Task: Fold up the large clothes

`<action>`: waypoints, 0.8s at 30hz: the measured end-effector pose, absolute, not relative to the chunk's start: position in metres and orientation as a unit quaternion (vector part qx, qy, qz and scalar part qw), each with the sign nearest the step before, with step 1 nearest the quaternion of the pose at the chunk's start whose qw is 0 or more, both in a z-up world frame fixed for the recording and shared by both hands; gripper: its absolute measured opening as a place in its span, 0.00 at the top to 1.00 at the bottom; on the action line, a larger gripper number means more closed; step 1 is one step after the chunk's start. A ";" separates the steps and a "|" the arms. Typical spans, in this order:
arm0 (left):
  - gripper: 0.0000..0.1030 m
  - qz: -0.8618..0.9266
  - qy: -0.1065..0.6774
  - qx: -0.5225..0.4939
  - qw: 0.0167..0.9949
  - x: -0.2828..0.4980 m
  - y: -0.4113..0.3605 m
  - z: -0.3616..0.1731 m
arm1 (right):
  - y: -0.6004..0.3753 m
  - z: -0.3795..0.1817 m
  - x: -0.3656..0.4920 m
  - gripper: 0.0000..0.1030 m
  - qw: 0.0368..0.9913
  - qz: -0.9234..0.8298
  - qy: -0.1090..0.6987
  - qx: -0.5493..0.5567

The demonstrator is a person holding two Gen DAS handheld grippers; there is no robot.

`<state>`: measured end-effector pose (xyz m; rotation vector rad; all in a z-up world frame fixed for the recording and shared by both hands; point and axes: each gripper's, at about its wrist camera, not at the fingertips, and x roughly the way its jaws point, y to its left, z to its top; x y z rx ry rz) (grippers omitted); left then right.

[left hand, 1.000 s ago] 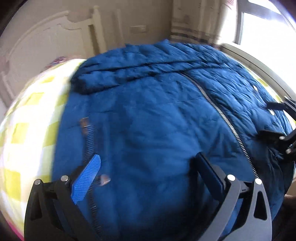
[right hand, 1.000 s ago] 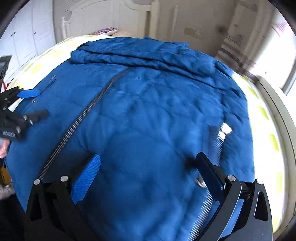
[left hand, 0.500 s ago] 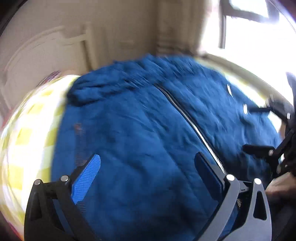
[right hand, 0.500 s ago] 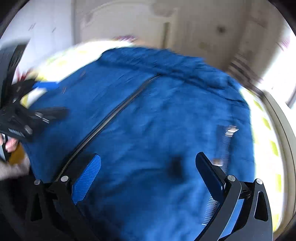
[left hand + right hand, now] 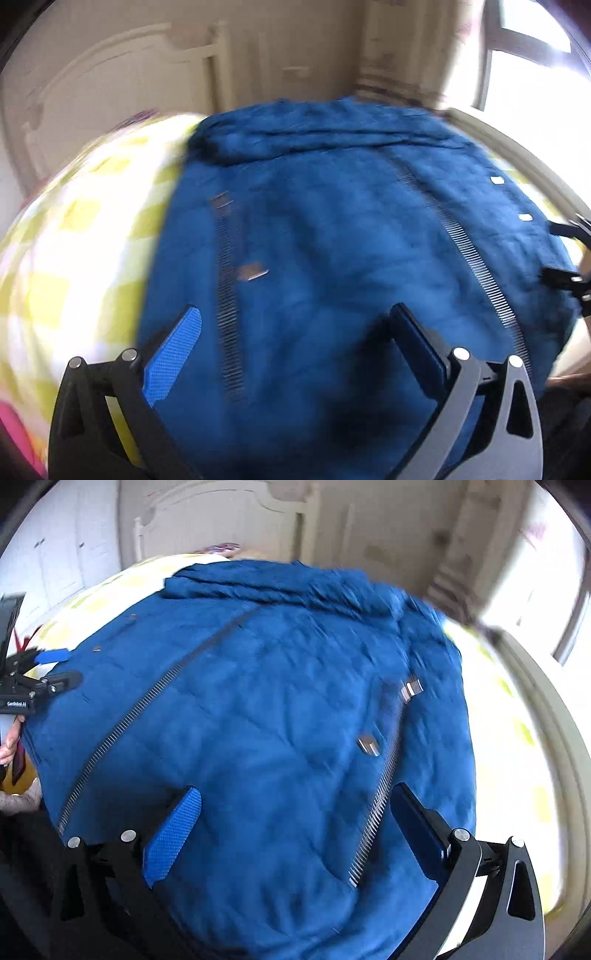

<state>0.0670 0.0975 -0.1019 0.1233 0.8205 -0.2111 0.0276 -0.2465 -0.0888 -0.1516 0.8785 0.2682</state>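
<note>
While blue jacket (image 5: 332, 258) lies flat, left claw (image 5: 295, 332), right claw (image 5: 295, 808) hover spread.

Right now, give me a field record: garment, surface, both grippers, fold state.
garment: blue quilted zip-front jacket, spread front-up, long zipper closed
surface: bed with yellow-and-white checked cover
left gripper: open, over the jacket's hem area, holding nothing
right gripper: open, over the jacket beside a pocket zipper, holding nothing
fold state: body not yet folded; a bunched band of fabric lies across the far end
</note>
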 end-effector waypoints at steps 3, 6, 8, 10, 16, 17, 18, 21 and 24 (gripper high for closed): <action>0.02 -0.090 0.407 0.042 0.908 0.069 0.115 -0.115 | -0.258 -0.099 0.026 0.05 0.894 0.124 0.430 -0.036; 0.03 -0.070 0.405 0.068 0.909 0.065 0.103 -0.109 | -0.238 -0.085 0.021 0.05 0.901 0.106 0.414 -0.078; 0.03 -0.103 0.393 0.062 0.912 0.056 0.093 -0.098 | -0.220 -0.073 0.013 0.05 0.906 0.137 0.390 -0.092; 0.02 -0.149 0.372 0.068 0.913 0.042 0.076 -0.088 | -0.199 -0.070 0.004 0.05 0.902 0.175 0.380 -0.107; 0.02 -0.159 0.378 0.119 0.904 0.040 0.048 -0.113 | -0.186 -0.097 0.007 0.04 0.885 0.211 0.405 -0.088; 0.02 -0.166 0.383 0.110 0.902 0.042 0.052 -0.113 | -0.188 -0.095 0.007 0.05 0.883 0.211 0.408 -0.095; 0.02 -0.173 0.387 0.108 0.899 0.042 0.055 -0.113 | -0.188 -0.094 0.005 0.05 0.882 0.211 0.410 -0.100; 0.02 -0.159 0.380 0.109 0.905 0.032 0.069 -0.105 | -0.196 -0.087 -0.002 0.05 0.884 0.204 0.408 -0.103; 0.02 -0.138 0.370 0.081 0.915 0.025 0.091 -0.100 | -0.220 -0.082 -0.018 0.05 0.895 0.179 0.395 -0.107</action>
